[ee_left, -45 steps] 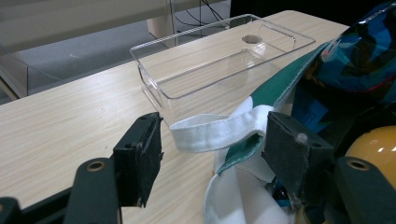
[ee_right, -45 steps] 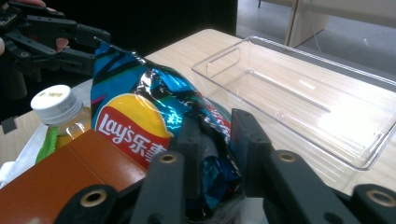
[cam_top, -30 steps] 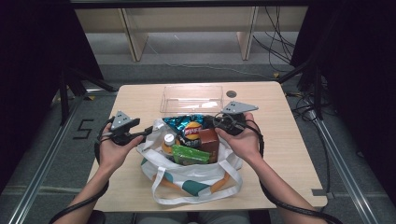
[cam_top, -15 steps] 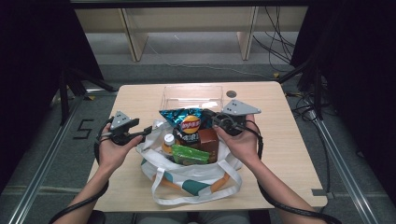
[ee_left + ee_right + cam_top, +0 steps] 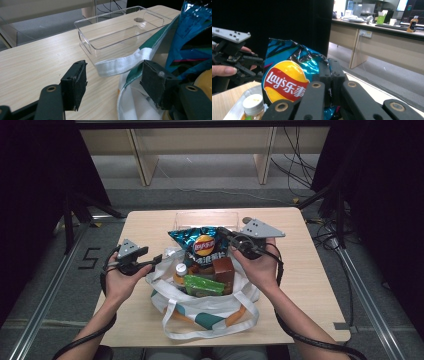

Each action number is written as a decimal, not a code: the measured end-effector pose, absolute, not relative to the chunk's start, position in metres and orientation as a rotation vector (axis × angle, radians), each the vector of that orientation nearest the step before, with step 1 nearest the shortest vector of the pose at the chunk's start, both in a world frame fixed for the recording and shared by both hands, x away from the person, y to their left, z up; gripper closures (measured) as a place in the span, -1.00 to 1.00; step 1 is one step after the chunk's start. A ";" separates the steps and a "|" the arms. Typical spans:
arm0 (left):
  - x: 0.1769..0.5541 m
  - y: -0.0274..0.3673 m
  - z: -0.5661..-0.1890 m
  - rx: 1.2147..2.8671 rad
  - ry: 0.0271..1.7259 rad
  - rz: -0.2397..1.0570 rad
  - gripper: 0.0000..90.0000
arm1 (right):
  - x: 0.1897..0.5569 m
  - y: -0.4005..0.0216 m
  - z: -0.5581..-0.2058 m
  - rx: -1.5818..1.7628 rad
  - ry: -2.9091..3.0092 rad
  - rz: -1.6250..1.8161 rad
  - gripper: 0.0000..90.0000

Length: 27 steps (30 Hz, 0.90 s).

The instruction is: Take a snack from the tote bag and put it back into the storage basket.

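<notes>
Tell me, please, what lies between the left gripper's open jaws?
In the left gripper view, the left gripper frames the tote bag's white handle strap over bare table; nothing is gripped.

Blue chip bag (image 5: 202,245) with red-yellow logo, white-green tote (image 5: 205,307), brown box (image 5: 223,271)

The crisp bag (image 5: 287,75) is glossy, crinkled foil; the tote bag (image 5: 200,312) at lower centre is matt white woven cloth. The tray (image 5: 117,32) at the upper middle is clear, smooth plastic on a pale, matt wood-grain table (image 5: 310,285). The left gripper (image 5: 115,85) has dull black pads, slightly rough
</notes>
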<state>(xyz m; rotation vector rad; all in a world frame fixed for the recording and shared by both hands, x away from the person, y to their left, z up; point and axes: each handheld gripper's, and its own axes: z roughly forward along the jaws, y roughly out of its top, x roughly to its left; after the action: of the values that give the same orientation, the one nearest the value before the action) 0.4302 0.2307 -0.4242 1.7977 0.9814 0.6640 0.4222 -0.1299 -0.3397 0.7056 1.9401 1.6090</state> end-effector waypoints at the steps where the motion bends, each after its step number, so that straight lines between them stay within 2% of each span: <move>1: 0.430 0.231 -0.424 1.798 0.981 0.664 -0.20 | 0.422 -0.129 -0.339 0.720 1.946 1.628 1.00; 27: 0.430 0.231 -0.424 1.775 1.008 0.659 -0.20 | 0.425 -0.123 -0.312 0.716 1.879 1.643 1.00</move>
<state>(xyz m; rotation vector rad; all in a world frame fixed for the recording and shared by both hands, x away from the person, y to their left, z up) 0.4297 0.2315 -0.4243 1.7750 1.0077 0.6589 0.4249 -0.1229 -0.3124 0.7156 1.8785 1.6428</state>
